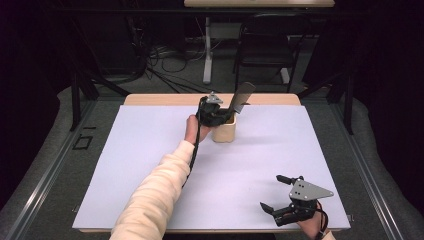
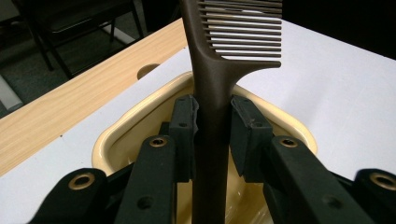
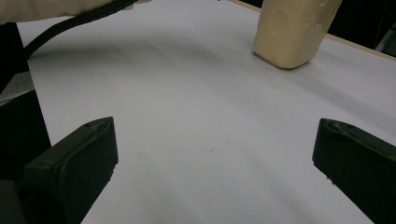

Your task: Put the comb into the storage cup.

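- High view: the left gripper (image 1: 218, 114), on an outstretched arm, clamps the dark comb (image 1: 240, 96) by its handle, standing in the cream cup (image 1: 223, 132) mid-table.
- The right gripper (image 1: 272, 192) rests near the table's front edge, jaws wide apart, holding nothing.

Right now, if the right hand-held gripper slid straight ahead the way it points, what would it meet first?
Probably bare white table cover first; the cream cup sits ahead but off to one side, so the right hand-held gripper might pass it. Depth is unclear.
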### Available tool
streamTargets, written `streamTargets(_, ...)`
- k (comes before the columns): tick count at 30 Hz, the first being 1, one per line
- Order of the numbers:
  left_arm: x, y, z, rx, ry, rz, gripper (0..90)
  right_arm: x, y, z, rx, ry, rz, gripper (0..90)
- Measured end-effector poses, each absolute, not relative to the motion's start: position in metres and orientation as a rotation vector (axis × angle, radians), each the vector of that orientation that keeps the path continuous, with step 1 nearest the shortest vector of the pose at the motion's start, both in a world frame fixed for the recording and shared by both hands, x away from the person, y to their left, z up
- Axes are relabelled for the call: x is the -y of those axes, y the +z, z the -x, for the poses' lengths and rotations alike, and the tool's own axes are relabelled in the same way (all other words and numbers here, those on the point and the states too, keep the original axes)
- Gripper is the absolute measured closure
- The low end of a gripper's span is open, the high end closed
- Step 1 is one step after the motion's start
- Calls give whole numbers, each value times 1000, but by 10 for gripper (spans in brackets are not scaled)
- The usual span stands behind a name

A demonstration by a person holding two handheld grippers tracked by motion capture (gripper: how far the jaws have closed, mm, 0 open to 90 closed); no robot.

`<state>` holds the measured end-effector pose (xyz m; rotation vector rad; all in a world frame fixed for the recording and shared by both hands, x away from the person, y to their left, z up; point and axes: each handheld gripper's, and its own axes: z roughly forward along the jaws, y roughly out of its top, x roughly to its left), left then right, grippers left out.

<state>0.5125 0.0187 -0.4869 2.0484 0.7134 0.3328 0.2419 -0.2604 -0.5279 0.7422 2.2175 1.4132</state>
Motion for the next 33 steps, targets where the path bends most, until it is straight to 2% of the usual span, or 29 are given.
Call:
streamTargets(9, -19, -487, -513, -710, 318, -2058, 714, 260, -528, -242, -2220, 1411, -743, 0)
streamTargets(14, -21, -483, -511, -692, 279, -2059, 548, 260, -528, -242, -2223, 1411, -748, 0)
streamTargets(20, -27, -475, -508, -703, 258, -2054, 402, 260, -528, -242, -2221, 1410, -749, 0)
streamTargets(26, -34, -468, -507, -716, 244, -2064, 289, 260, -528, -242, -2223, 1406, -748, 0)
streamTargets(30, -40, -464, -504, -710, 234, -2069, 251, 259, -528, -242, -2224, 1405, -749, 0)
streamTargets(33, -43, -461, -501, -710, 232, -2080, 180, 259, -528, -242, -2227, 1404, -751, 0)
